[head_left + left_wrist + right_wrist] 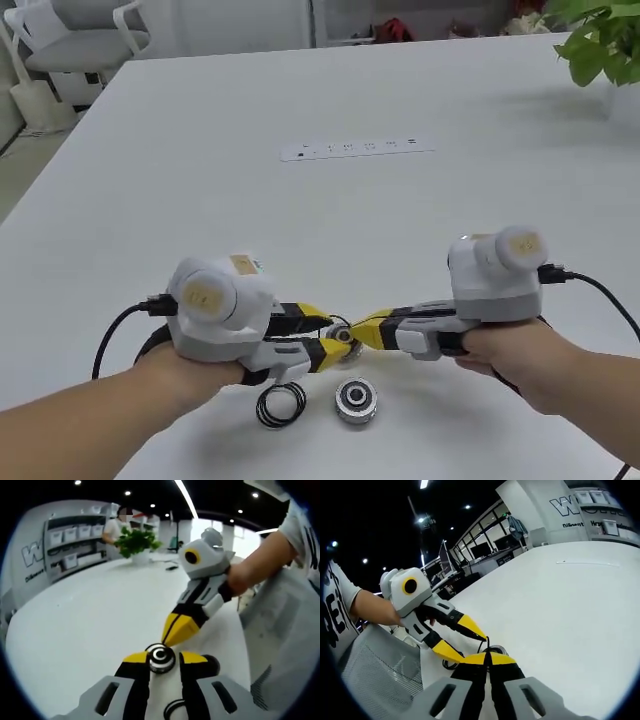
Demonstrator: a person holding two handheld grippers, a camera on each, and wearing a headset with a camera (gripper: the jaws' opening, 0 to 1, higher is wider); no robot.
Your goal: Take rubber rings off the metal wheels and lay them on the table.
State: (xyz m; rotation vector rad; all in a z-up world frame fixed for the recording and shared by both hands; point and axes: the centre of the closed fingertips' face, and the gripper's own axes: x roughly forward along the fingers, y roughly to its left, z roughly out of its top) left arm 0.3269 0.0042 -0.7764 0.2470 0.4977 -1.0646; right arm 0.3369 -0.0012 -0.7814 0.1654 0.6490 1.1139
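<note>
My left claw (pixel 161 657) is clamped on a metal wheel (pixel 343 335) held above the desk's (pixel 300 210) near edge. My right claw (pixel 488 656) is clenched, tips against that wheel's rim. Loose rubber rings (pixel 280 403) and a second wheel (pixel 356 397) lie side by side at the near edge.

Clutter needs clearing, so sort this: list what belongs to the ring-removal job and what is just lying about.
Job: small metal wheel with black rubber rings, clamped in the left hand-held gripper; right hand-held gripper, tip at that wheel; loose black rubber rings on the white table; second silver metal wheel beside them.
Lying about: white socket panel; green leafy plant; pale office chair.
</note>
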